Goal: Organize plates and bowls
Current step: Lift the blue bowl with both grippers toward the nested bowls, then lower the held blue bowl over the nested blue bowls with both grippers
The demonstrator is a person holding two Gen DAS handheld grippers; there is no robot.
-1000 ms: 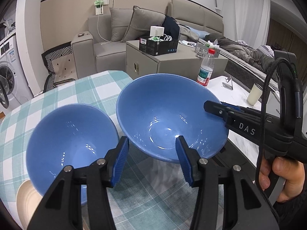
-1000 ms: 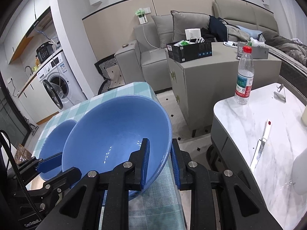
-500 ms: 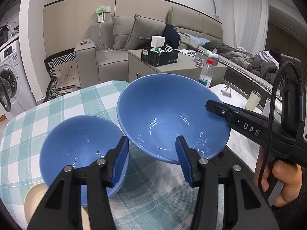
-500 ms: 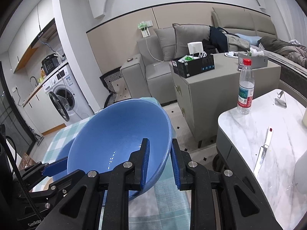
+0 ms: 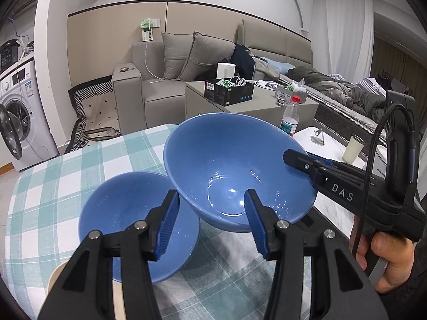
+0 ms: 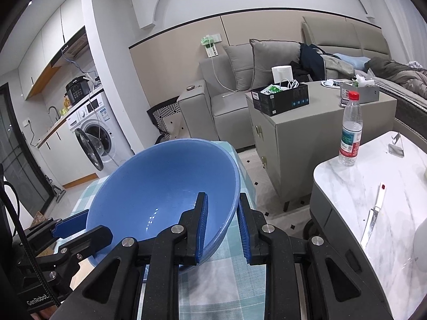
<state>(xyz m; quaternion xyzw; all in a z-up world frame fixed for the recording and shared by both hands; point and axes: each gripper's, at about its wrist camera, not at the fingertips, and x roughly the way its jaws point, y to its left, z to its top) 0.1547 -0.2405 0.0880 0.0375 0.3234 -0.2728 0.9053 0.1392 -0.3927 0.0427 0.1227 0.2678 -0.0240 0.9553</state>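
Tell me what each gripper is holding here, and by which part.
The right gripper clamps the larger blue bowl by its rim, one finger inside the wall and one outside. The left gripper is open and holds nothing; the smaller blue bowl sits below it.

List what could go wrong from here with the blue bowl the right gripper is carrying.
1. The right gripper pinches the large blue bowl by one spot on its rim; held tilted, it could slip out.
2. It hangs partly past the table edge, so a drop may hit the floor.
3. Lowered carelessly, it could knock the smaller blue bowl.
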